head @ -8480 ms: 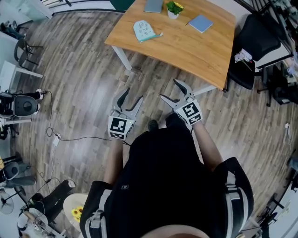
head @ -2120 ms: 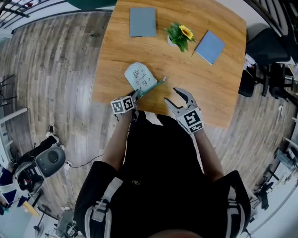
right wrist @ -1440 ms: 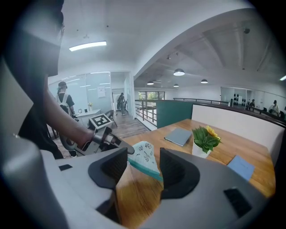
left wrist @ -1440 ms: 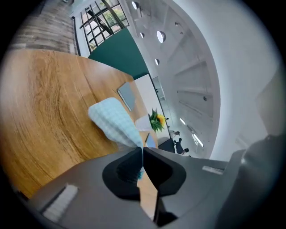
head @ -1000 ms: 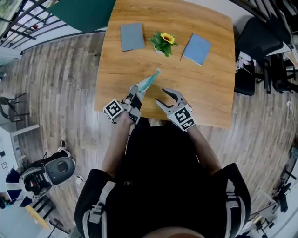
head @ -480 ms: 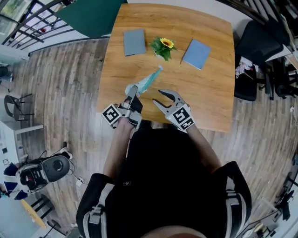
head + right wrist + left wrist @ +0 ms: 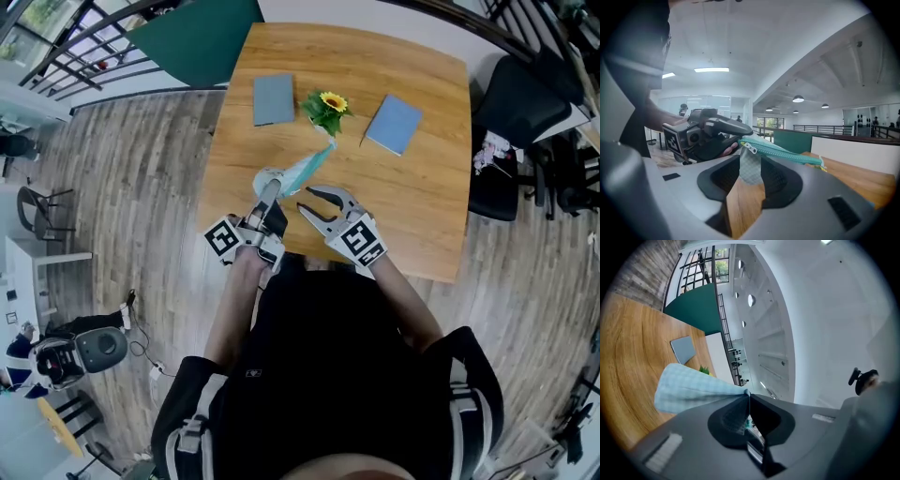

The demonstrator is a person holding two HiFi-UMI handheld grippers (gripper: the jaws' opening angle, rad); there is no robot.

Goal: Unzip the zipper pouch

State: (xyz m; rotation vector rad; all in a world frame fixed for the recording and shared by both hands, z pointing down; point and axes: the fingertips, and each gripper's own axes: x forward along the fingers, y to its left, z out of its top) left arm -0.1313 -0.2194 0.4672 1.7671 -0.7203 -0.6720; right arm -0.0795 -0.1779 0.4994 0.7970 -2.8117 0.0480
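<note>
- Work area: a wooden table (image 7: 427,220) on a plank floor; two grey-blue booklets and a small potted flower (image 7: 328,106) stand on its far half, well apart from the work.
- Task item: the zipper pouch (image 7: 302,172) is clear of the table, held in the air above its near part; the teal zipper edge is uppermost and runs away from the person; it appears closed along the length that shows.
- Left gripper (image 7: 270,187): jaws fully together on the near end of the pouch; the checked cloth fans out from the pinch.
- Right gripper (image 7: 303,201): jaws partly apart, having just been closing; the hanging cloth of the pouch shows in the gap, just below the zipper pull (image 7: 750,148); the pads do not press on it, so this gripper holds nothing.
- Step in hand, as judged: take hold of the pull.
- Alignment: bring the right gripper up until the pull tab, not the cloth, lies between the pads; close only then.
- Anchor: use the left gripper as the fixed point, since the pull sits beside it; hold the zipper line straight and taut.
- Draw: move the pull along the teeth, away from the left gripper toward the far end; avoid pulling sideways.
- Caution: the tab is small and flat and is likely to slip from the pads; cloth pinched with it is likely to jam the slider.
</note>
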